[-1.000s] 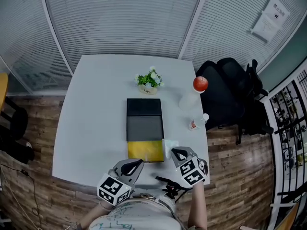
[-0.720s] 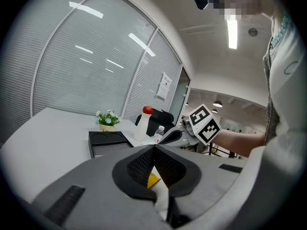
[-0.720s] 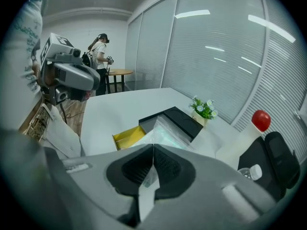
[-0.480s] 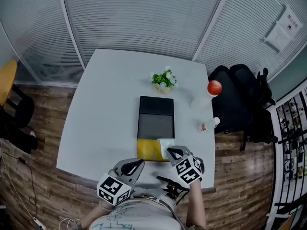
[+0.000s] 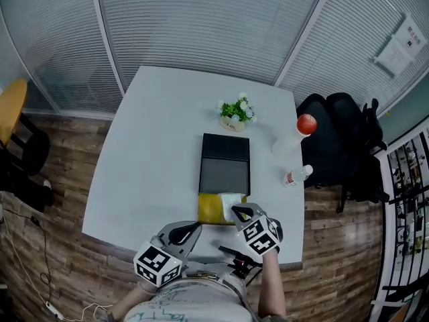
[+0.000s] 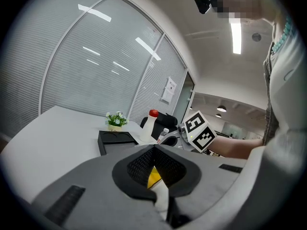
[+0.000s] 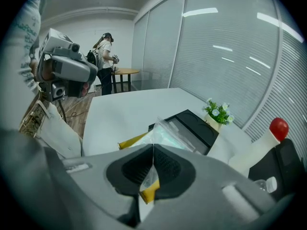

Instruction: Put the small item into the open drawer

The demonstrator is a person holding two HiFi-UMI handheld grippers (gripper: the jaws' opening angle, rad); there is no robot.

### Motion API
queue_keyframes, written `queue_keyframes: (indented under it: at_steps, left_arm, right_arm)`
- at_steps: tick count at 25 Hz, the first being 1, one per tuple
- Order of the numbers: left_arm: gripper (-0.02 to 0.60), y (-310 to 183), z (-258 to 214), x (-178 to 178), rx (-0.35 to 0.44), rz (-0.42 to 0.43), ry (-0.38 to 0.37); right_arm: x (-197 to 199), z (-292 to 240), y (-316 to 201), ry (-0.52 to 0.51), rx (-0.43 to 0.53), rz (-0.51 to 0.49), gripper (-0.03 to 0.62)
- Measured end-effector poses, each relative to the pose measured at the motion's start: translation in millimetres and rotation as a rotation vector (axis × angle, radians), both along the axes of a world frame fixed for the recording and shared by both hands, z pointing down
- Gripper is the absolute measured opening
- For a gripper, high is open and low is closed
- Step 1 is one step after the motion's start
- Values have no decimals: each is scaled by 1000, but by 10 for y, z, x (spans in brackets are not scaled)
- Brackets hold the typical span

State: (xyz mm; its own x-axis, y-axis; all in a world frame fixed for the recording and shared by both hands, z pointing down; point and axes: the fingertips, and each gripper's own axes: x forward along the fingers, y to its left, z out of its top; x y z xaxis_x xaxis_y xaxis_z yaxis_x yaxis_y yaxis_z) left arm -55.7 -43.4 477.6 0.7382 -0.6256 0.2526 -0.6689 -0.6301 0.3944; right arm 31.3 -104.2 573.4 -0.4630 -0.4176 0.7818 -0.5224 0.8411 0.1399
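**Item.** Small clear plastic pouch (image 7: 169, 130): thin glossy film, creased and crinkled. Its near edge is clamped between the black ribbed pads of the right tool (image 7: 153, 148), whose jaws are pressed together on the film. In the head view the pouch (image 5: 231, 200) sits over the right part of the open drawer. Whether it touches the drawer cannot be told.

**Drawer.** Shallow yellow drawer (image 5: 212, 209), rectangular, pulled out towards the person from a flat matte black box (image 5: 226, 163) with a recessed top.

**Left tool** (image 6: 154, 147). Grey moulded shell with black textured pads. The jaws are together with nothing between them. It is at the near table edge, left of the drawer and apart from it.

**Table.** Smooth white table (image 5: 154, 153), squarish with rounded corners.

**Other contents.**
- Small potted plant (image 5: 234, 111) with green leaves and white flowers, just behind the black box.
- Tall white plastic bottle (image 5: 295, 139) with a round red cap, near the right edge.
- Small clear bottle (image 5: 297, 176) lying on its side, nearer the person than the tall bottle.
- Black padded chair (image 5: 342, 139), beside the table on the right.
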Motion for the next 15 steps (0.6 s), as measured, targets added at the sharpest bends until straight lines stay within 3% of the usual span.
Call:
queue_keyframes:
  at_steps: [15]
  left_arm:
    - [-3, -25, -32, -146, 9, 84, 61]
  right_arm:
    - [-136, 722, 45, 40, -96, 51, 6]
